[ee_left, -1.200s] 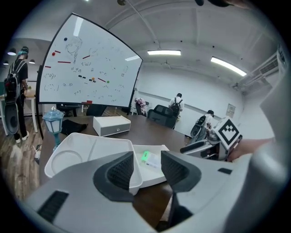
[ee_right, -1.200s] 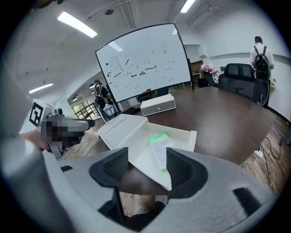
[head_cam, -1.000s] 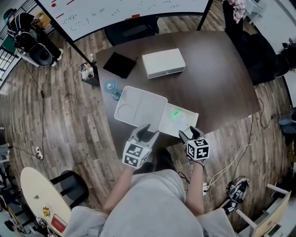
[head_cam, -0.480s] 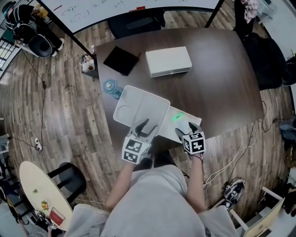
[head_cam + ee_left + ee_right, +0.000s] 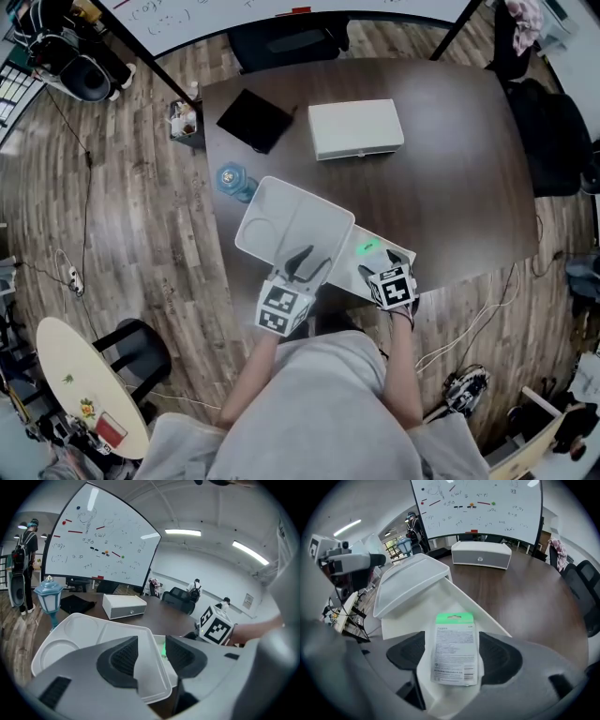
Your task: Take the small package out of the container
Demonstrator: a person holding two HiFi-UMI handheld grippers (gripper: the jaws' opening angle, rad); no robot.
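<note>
We note right gripper [image 5: 452, 656] jaws just opened wide, small package [image 5: 455, 634] flat between them in the container [image 5: 461, 595]; left gripper [image 5: 151, 654] parted astride lid [image 5: 89, 627]. Likely risk: pads skid off the flat pack, dragging container.

The small package [image 5: 455, 648] is showing a bright green top band over a white face of fine black print. The container [image 5: 292, 225] is showing plain white, and the tabletop [image 5: 450, 178] dark brown. Toward its far edge a white box [image 5: 355, 128] and a black mat [image 5: 254, 120] are showing, and at its left edge a pale blue lantern [image 5: 231, 180]. The left gripper [image 5: 309, 262] and right gripper [image 5: 382, 265] are wearing grey, with black pads [image 5: 501, 658] and black-and-white square markers.
</note>
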